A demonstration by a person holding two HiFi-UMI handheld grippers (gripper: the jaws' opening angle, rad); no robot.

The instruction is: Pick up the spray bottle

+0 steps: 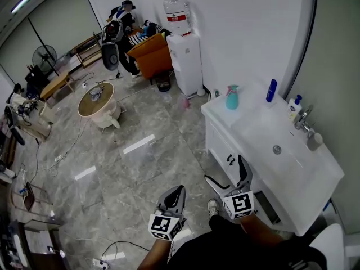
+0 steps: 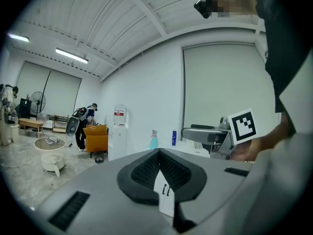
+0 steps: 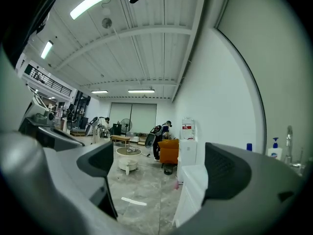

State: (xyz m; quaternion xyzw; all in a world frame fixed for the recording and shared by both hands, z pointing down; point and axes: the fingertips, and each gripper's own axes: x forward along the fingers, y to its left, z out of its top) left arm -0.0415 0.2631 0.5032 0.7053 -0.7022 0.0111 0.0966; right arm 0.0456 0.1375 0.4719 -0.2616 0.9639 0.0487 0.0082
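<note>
Spray bottle (image 1: 232, 97): stands upright at the far left corner of the counter (image 1: 247, 129), close to the edge. It is well apart from both grippers.
Right gripper (image 1: 225, 170): jaws are wide apart with nothing between them. It is held by the near front of the counter.
Left gripper (image 1: 175, 196): jaws are closed on each other and hold nothing. It is over the floor, off to the side of the counter.
Risk, tipping: the bottle looks tall and light. One jaw touching it before the other would probably push it over.
Risk, fall: the bottle stands near the corner. A push outward would likely send it off the counter onto the floor.
Risk, poor grip: the trigger head is narrow and uneven. Closing there instead of on the body may let the bottle twist, slip or spray.
Risk, neighbour: the blue bottle (image 1: 271, 90) stands nearby on the sink side. A wide approach from that side could clip it.
Risk, counter edge: a low approach may strike the front of the counter.
</note>
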